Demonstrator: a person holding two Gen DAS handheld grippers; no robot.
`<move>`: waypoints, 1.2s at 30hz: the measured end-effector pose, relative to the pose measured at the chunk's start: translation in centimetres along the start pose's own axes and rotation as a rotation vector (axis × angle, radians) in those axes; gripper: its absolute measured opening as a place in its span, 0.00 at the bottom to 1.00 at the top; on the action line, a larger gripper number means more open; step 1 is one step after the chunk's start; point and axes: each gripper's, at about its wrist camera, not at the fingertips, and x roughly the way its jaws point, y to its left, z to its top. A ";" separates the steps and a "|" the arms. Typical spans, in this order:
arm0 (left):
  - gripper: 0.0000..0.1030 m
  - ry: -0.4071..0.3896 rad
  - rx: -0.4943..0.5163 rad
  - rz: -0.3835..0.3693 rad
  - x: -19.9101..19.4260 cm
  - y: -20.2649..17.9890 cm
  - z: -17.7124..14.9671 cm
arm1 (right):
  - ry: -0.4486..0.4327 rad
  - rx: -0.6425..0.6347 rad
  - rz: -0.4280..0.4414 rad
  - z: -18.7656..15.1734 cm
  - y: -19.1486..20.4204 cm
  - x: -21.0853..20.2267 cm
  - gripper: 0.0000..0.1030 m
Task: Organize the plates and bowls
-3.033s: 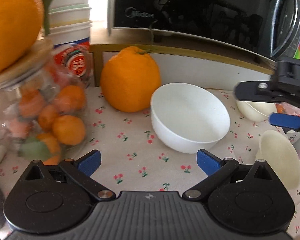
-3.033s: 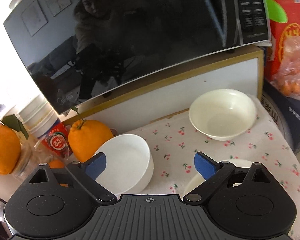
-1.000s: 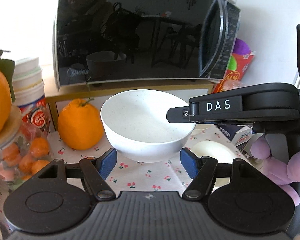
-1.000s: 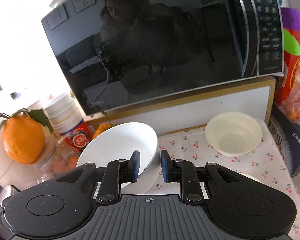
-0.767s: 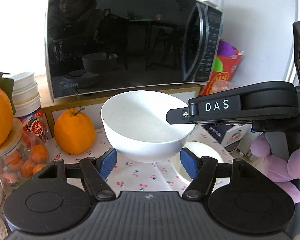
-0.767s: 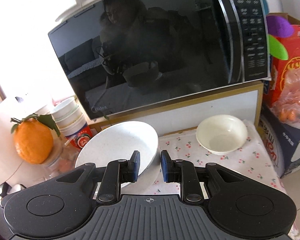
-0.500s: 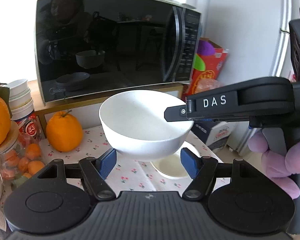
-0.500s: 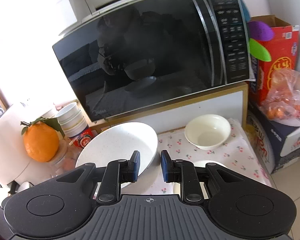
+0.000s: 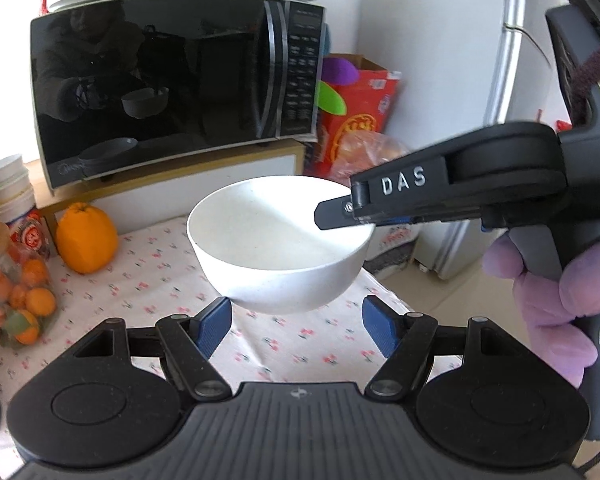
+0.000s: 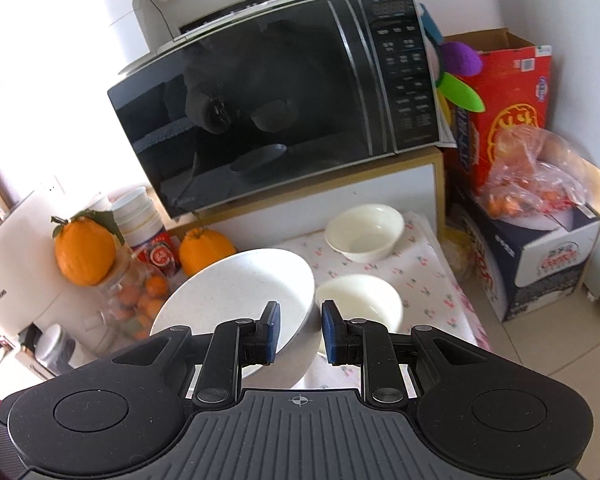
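Observation:
A white speckled bowl [image 9: 276,240] hangs in the air above the cherry-print tablecloth [image 9: 148,284]. My right gripper [image 10: 298,334] is shut on the rim of the bowl [image 10: 236,304]; in the left wrist view it [image 9: 334,214] reaches in from the right, held by a hand in a purple glove [image 9: 552,296]. My left gripper [image 9: 298,328] stands open just below the bowl, its blue pads clear of the bowl's base. Two cream bowls rest on the cloth, one near [image 10: 360,304] and one further back [image 10: 364,232].
A black microwave [image 10: 276,108] stands on a white shelf behind the table. At the left are oranges [image 9: 86,238], a jar of small fruit [image 9: 16,300] and stacked cups [image 10: 138,216]. Right of the table's edge are a red carton [image 10: 504,92], a bag of fruit [image 10: 536,172] and a box [image 10: 540,256].
Both grippers have pulled back and up from the microwave, so the table looks smaller and further off. The white bowl has stayed in the right gripper's hold, with the left gripper below it.

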 end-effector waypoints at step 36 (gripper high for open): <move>0.54 0.122 -0.097 -0.015 5.5 -0.1 -2.6 | 0.222 0.190 -0.061 -5.0 -10.0 3.0 0.43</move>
